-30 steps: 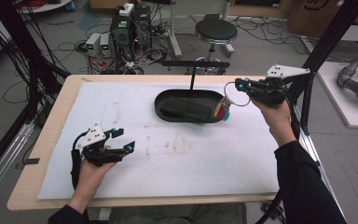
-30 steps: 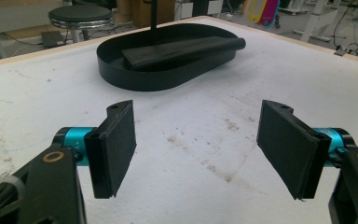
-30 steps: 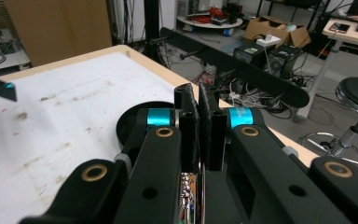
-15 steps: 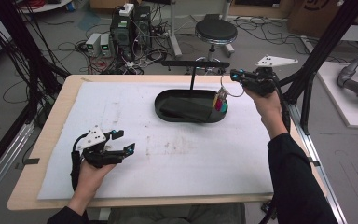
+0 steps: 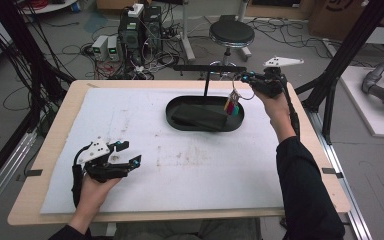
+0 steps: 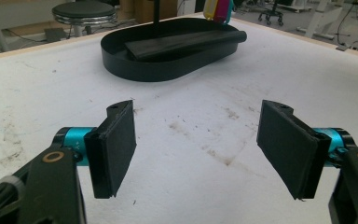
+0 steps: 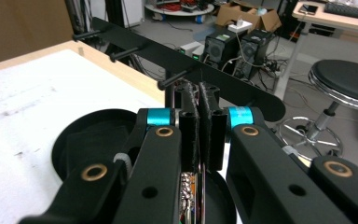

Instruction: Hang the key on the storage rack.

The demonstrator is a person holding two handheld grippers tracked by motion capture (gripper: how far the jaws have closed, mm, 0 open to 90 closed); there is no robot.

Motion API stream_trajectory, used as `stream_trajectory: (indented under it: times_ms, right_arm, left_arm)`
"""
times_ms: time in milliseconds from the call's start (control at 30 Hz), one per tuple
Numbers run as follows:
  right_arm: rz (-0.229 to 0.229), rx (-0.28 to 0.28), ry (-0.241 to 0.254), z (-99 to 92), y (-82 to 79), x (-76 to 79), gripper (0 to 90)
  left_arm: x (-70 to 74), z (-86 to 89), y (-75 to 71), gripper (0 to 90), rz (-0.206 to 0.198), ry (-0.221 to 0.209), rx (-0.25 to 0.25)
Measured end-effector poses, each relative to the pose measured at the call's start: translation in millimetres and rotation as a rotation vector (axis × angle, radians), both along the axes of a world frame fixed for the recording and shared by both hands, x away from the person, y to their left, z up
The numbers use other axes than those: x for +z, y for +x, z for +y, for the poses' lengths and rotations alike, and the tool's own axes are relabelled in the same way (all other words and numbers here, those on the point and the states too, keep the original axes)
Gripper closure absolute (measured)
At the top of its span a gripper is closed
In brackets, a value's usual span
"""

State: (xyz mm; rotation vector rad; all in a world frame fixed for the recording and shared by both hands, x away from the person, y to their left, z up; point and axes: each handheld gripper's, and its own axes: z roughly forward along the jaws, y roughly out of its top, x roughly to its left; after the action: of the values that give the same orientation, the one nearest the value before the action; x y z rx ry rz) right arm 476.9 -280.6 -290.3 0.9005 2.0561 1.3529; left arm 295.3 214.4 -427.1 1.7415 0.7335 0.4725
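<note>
No writing or brand can be read anywhere. The right gripper point(image 5: 243, 79) is clenched on a thin metal ring with bright multicoloured tags point(image 5: 232, 104), held up over the right end of the black oval tray point(image 5: 180, 103), just below the black bar rack with pegs point(image 7: 177, 56). A dark flat slab point(image 6: 182, 43) lies in the tray. The left gripper point(image 5: 131, 153) rests released on the white-covered counter point(image 5: 190, 170), near its front left, jaws spread with nothing between them. A round black stool point(image 5: 231, 34) and computer boxes point(image 5: 142, 25) stand beyond the counter
</note>
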Motion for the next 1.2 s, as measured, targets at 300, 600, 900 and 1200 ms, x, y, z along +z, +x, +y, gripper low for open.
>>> stream_trajectory:
  times_ms: [300, 600, 900, 1200]
  right_arm:
    - [0.018, -0.042, 0.006, 2.7, 14.4, -0.5, 87.9]
    - [0.048, -0.078, 0.014, 0.8, 24.9, -9.8, 87.9]
    - [0.061, -0.090, 0.016, -3.6, 29.1, -13.4, 87.8]
    - [0.062, -0.090, 0.004, -3.8, 29.7, -14.6, 87.2]
  left_arm:
    - [-1.0, 3.9, -5.3, 28.1, -0.002, 0.005, 0.009]
    - [-2.6, 9.0, -10.7, 28.1, 0.004, 0.003, 0.026]
    - [-4.2, 10.2, -13.3, 28.1, 0.010, 0.010, 0.031]
    - [-4.1, 10.6, -14.6, 28.1, 0.009, 0.009, 0.030]
